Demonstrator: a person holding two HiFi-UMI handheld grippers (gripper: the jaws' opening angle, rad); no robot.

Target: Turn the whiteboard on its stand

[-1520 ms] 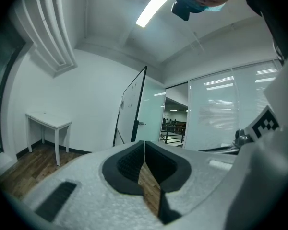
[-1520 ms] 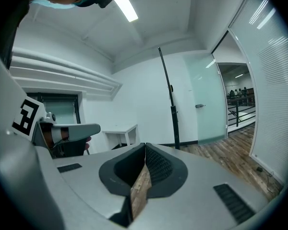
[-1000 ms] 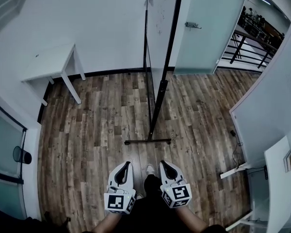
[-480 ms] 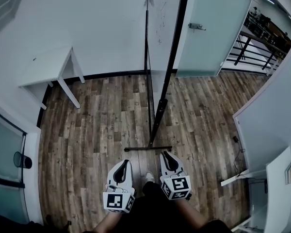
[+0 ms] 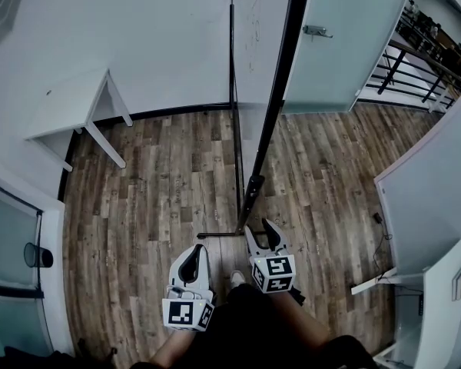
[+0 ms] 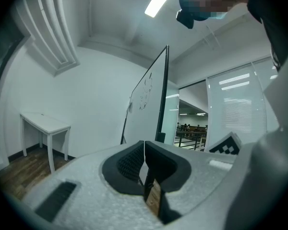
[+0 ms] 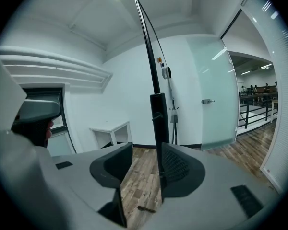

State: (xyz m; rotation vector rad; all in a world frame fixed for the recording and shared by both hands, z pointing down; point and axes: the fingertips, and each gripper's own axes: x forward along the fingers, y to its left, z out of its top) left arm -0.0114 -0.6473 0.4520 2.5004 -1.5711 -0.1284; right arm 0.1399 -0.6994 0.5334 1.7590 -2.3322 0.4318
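Note:
The whiteboard [image 5: 255,52] stands edge-on ahead of me on its black stand, also in the left gripper view [image 6: 146,104]. Its near upright post [image 5: 270,129] runs down to a foot bar [image 5: 219,235] on the wood floor. My right gripper [image 5: 260,233] has just been opening. Its jaws now stand apart at the post's lower end. In the right gripper view the post [image 7: 158,114] rises between the jaws of my right gripper [image 7: 147,150], close to the right-hand jaw, with floor showing on the other side. My left gripper [image 5: 195,252] [image 6: 144,145] is shut and empty, short of the foot bar.
A white table [image 5: 69,106] stands against the wall at left. A frosted glass door [image 5: 346,44] and a black railing [image 5: 415,60] lie beyond the board at right. A white partition [image 5: 430,198] and white furniture [image 5: 438,290] close in the right side.
Both grippers have moved forward to the stand. The right gripper went from shut to open and now has the post between its jaws. The left stays shut.

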